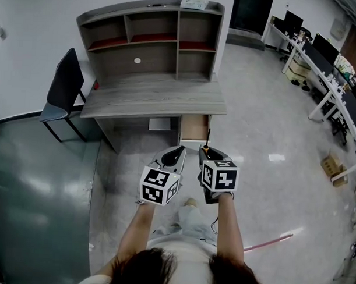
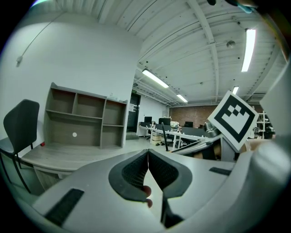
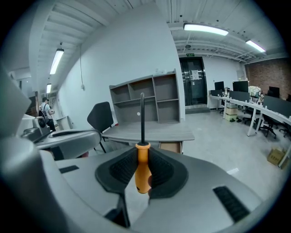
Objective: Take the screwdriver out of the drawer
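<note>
Head view gives you one bench (image 1: 156,100), one open drawer (image 1: 194,128) under its right part, one chair (image 1: 66,85) at its left and one screwdriver (image 1: 207,139). You hold both grippers side by side before your body, jaws toward the bench. Your right gripper (image 3: 142,157) clamps the screwdriver's orange handle, shaft upright, outside the drawer. Your left gripper (image 2: 148,157) has its jaws pressed together on nothing.
</note>
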A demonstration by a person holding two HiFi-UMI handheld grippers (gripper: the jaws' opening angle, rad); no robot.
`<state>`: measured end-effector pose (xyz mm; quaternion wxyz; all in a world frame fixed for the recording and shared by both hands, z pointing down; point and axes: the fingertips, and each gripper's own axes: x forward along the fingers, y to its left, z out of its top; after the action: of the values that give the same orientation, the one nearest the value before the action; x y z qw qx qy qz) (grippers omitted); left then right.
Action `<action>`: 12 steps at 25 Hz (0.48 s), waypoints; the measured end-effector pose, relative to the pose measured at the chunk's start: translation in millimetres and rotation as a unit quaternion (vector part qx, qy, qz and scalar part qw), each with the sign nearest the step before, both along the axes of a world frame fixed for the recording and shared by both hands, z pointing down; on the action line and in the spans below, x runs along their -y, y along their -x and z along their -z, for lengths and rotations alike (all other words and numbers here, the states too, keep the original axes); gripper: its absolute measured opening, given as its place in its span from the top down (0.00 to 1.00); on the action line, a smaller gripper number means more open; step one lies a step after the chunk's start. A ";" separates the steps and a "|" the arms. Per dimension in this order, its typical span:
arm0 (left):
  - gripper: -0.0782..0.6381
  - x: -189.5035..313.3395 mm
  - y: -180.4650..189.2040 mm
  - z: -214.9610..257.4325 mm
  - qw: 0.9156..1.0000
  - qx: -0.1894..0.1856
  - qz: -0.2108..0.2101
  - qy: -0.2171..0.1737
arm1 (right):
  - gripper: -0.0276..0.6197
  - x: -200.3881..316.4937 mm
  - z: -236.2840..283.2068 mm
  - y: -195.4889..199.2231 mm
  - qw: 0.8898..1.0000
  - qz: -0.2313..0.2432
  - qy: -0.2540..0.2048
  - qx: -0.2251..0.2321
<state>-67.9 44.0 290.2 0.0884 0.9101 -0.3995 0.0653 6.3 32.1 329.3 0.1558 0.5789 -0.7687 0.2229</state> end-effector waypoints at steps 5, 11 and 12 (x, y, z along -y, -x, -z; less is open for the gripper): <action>0.87 -7.2 2.2 1.5 1.000 0.003 0.000 -0.003 | 0.82 -7.5 2.0 4.6 1.000 0.006 -0.008 -0.003; 0.87 -10.6 5.3 1.5 1.000 0.003 0.008 -0.002 | 0.82 -12.8 1.4 7.3 1.000 0.012 -0.016 -0.008; 0.87 -11.4 5.0 1.4 1.000 0.003 0.009 -0.001 | 0.82 -13.9 2.5 6.8 1.000 0.013 -0.021 -0.008</action>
<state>-72.9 55.4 288.8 0.0869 0.9063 -0.4082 0.0670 -0.5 46.0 326.8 0.1530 0.5737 -0.7794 0.2003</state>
